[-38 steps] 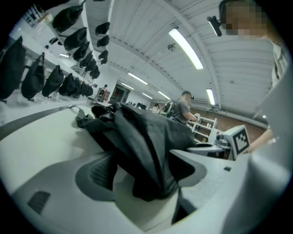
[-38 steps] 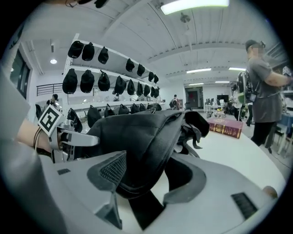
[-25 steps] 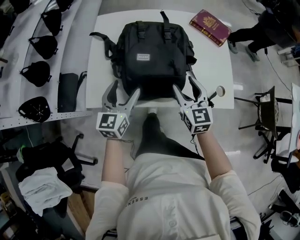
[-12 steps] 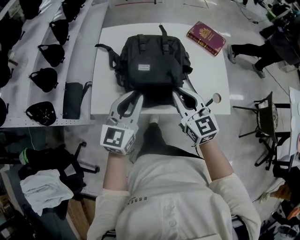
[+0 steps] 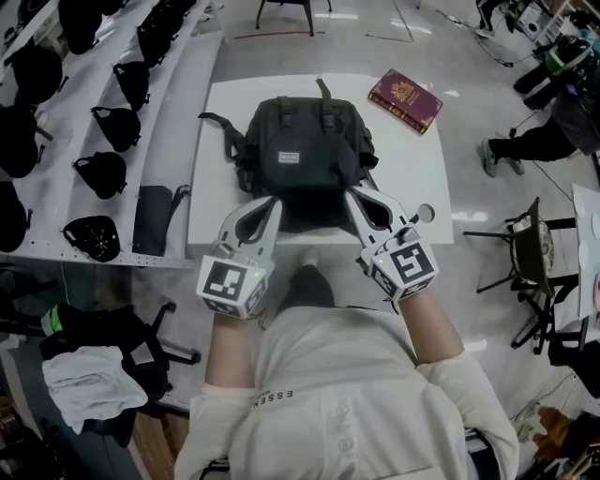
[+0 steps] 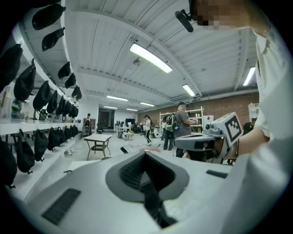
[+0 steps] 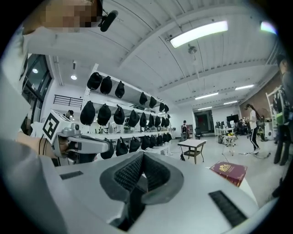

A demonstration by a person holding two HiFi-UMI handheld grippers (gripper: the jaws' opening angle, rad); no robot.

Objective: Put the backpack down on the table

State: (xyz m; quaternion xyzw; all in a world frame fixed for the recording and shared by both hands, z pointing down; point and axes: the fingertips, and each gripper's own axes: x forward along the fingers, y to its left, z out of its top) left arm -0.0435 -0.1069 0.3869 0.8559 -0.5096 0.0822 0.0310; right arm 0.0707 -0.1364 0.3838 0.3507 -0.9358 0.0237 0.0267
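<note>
Black fabric backpack [image 5: 305, 159] lies mid-tabletop on the white table [image 5: 417, 183]; left gripper [image 5: 268, 206] and right gripper [image 5: 353, 200] (jaws just closed, empty) should retreat gently.

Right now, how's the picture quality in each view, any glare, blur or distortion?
Head view: sharp, white table evenly bright, black backpack loses detail, glare streaks on the floor. Left gripper view: fisheye bending, dark corners, ceiling light blown out. Right gripper view: same bending, red book clear.

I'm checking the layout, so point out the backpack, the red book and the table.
backpack [image 5: 305, 178], head view, front pocket below the label
red book [image 5: 405, 101], head view, middle of its cover
table [image 5: 412, 164], head view, bare top right of the backpack
</note>
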